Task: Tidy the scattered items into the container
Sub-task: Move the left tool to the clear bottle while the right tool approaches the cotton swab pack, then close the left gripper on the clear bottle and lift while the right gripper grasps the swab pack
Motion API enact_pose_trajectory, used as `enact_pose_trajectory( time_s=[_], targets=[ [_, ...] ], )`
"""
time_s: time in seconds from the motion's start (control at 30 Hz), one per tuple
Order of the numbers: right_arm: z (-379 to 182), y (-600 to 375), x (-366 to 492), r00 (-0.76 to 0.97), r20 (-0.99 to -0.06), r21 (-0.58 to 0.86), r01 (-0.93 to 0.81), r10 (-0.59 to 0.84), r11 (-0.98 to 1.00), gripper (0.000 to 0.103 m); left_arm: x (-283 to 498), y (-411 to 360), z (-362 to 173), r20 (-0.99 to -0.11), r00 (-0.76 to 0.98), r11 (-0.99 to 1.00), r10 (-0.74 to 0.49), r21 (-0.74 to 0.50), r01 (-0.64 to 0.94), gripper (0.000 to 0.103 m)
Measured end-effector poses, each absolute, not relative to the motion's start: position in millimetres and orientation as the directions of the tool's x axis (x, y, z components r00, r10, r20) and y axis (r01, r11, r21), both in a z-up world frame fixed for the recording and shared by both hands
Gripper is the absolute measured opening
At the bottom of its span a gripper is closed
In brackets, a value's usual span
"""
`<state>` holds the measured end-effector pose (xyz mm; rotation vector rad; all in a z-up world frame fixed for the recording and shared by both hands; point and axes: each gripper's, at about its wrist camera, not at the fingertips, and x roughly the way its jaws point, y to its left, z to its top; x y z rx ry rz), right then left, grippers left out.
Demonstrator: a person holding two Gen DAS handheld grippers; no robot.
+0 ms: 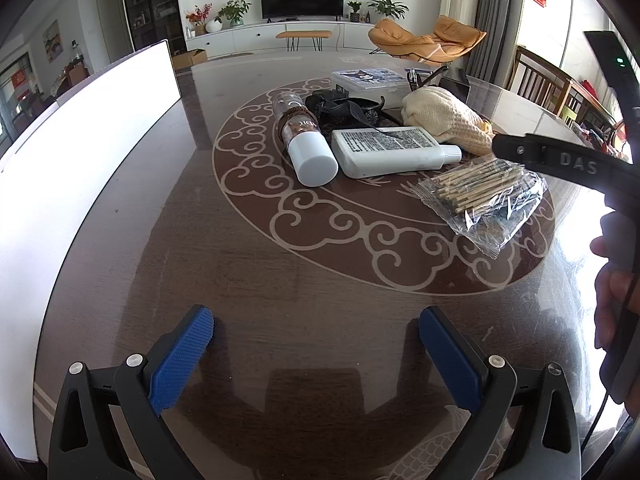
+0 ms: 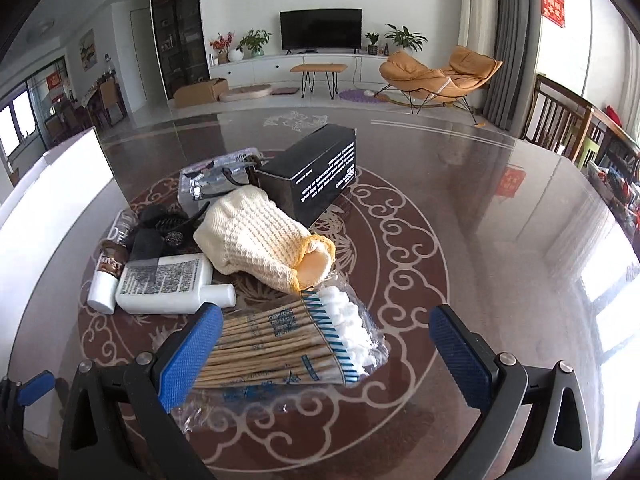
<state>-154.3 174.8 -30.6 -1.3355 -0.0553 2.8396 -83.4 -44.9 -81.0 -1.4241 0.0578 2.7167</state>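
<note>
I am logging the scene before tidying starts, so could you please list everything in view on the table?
white container: 1, white, table's left edge
bag of cotton swabs: 1, clear with wooden sticks, nearest, between the right tongs' fingers
white flat bottle: 1, white, lying left of swabs
capped bottle: 1, clear, brown label, white cap, lying leftmost
knit glove: 1, cream, yellow cuff, centre
black box: 1, black, behind glove
clear case: 1, transparent, far side
dark hair accessories: several, black, behind bottles
table: 1, brown, scroll pattern
left tongs: open, empty
right tongs: open

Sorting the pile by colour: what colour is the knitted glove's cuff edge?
Yellow-orange trim on the cream glove, clearest in the right wrist view.
</note>
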Motion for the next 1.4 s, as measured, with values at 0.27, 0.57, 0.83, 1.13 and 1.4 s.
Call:
enact_pose_trajectory(
  time_s=[0.27,0.57,0.83,1.13,1.4],
  targets=[
    [-31.8,201.5,-94.4,-0.558,-0.819,-0.199,0.061,0.132,-0.978,0.102,-82.2,-44.1,-80.2,-0.822,-0.568,-0.996,0.049,-0.001,-0.085,0.103],
    [-23.3,242.3,-3.5,-0.66,-0.751,-0.013,0.033,-0.011,-0.999,0.102,-105.2,-49.0,-75.7,-0.827,-0.55,-0.992,0.119,-0.071,-0.106,0.103],
    [-27.9,224.1,-7.0,-0.638,-0.767,0.015,0.091,-0.07,-0.996,0.102,-172.0,-45.1,-78.1,-0.857,-0.513,-0.994,0.053,0.002,-0.106,0.103],
    [-40.4,214.5,-10.0,-0.594,-0.794,0.064,0.129,-0.128,-0.99,0.102,-219.3,-63.0,-71.7,-0.853,-0.52,-0.998,0.045,-0.01,-0.069,0.085],
    [-47.2,220.8,-15.0,-0.58,-0.805,0.08,0.104,-0.126,-0.991,0.102,-230.7,-52.1,-62.6,-0.828,-0.552,-0.981,0.1,0.009,-0.192,0.031]
  ],
)
